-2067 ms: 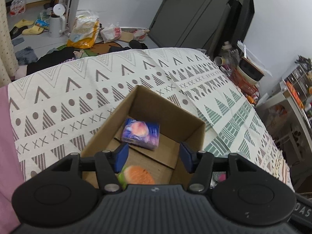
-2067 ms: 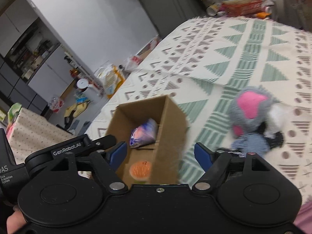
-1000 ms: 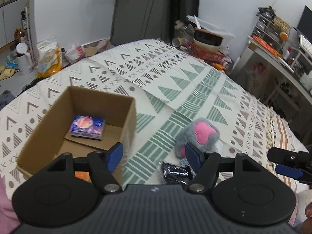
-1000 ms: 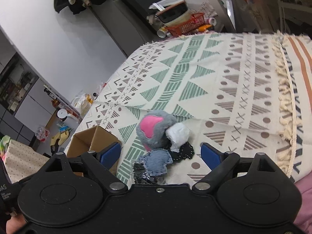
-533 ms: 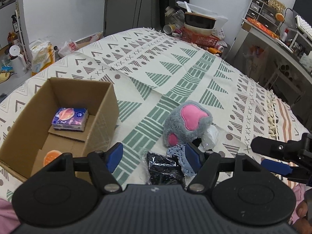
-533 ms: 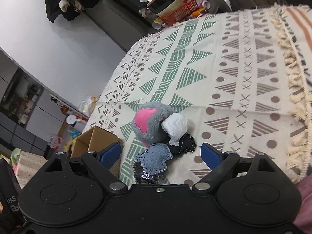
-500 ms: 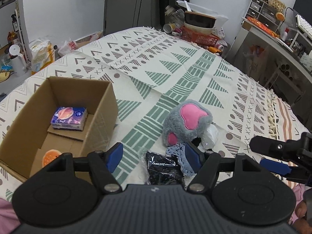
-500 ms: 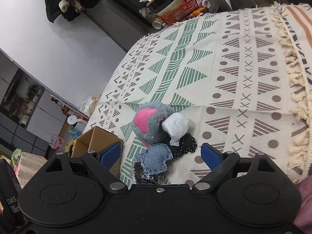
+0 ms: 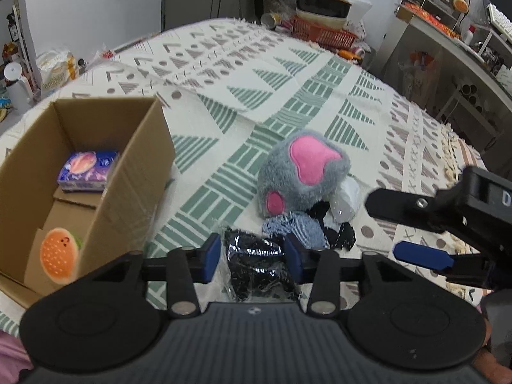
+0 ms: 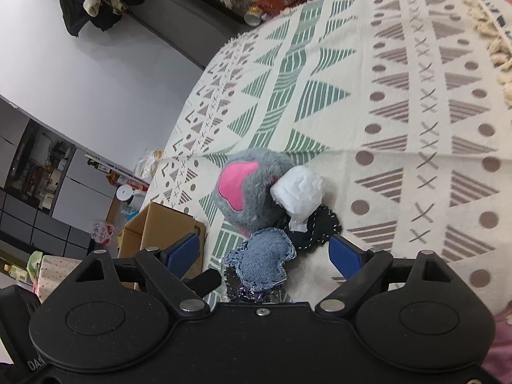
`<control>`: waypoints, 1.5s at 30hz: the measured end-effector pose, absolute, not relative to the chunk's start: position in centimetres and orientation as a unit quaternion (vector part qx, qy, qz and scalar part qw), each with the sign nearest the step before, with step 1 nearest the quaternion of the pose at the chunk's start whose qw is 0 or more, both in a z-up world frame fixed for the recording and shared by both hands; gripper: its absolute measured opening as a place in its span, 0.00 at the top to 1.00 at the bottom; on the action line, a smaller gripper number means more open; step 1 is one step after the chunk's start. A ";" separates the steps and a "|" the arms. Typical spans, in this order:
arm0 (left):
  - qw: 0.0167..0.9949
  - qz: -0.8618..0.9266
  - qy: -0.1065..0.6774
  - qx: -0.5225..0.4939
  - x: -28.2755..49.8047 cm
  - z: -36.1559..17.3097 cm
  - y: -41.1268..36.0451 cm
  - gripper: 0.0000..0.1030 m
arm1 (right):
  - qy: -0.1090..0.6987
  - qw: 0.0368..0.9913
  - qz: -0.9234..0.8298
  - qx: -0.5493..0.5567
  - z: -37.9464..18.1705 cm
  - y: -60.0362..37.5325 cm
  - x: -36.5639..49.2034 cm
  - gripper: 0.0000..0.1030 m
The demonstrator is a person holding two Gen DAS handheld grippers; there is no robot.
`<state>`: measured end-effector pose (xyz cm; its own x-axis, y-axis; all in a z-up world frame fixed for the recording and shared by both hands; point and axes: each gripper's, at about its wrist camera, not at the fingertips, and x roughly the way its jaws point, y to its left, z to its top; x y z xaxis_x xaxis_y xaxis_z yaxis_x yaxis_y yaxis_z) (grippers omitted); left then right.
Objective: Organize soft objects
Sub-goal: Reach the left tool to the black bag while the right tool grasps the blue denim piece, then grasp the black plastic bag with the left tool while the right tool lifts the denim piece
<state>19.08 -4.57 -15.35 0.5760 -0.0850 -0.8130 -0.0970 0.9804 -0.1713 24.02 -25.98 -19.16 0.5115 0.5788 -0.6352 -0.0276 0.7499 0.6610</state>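
A cardboard box (image 9: 137, 166) on the patterned bedspread holds a purple tissue pack (image 9: 86, 171) and an orange burger toy (image 9: 59, 256). To its right lies a pile: a grey plush with pink patches (image 9: 300, 172), a white wrapped bundle (image 9: 345, 200), a denim heart (image 9: 297, 230), a black patch (image 9: 340, 235) and a black plastic-wrapped packet (image 9: 256, 262). My left gripper (image 9: 252, 256) is open, its fingers close on either side of the packet. My right gripper (image 10: 265, 251) is open wide just above the denim heart (image 10: 262, 262), near the plush (image 10: 249, 192).
The bedspread (image 9: 288, 73) stretches bare beyond the pile. A red basket and containers (image 9: 323, 28) stand past the far edge, with a desk and shelves (image 9: 448, 51) at the right. My right gripper (image 9: 382, 225) reaches in from the right of the pile.
Both grippers have come closer to the pile. My left gripper's fingers have narrowed and now flank the black packet. The box has slid toward the left of the view.
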 end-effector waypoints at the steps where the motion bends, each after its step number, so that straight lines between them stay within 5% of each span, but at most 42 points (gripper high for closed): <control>1: 0.879 0.002 0.466 -0.104 19.2 -15.7 -4.4 0.63 | 0.461 0.813 0.186 0.302 -19.4 -25.8 24.2 0.16; 11: 0.863 0.003 0.489 -0.127 20.4 -17.4 -3.7 0.68 | 0.493 0.793 0.186 0.306 -22.1 -23.8 26.1 0.23; 20: 0.860 0.000 0.491 -0.136 20.8 -17.9 -3.5 0.68 | 0.519 0.776 0.188 0.303 -23.4 -23.2 27.0 0.41; 25: 0.860 -0.003 0.491 -0.138 20.8 -17.9 -3.6 0.68 | 0.532 0.762 0.196 0.313 -24.0 -23.1 27.1 0.74; 45: 0.845 -0.004 0.513 -0.149 21.4 -19.0 -4.3 0.43 | 0.523 0.783 0.121 0.315 -23.1 -26.1 24.6 0.77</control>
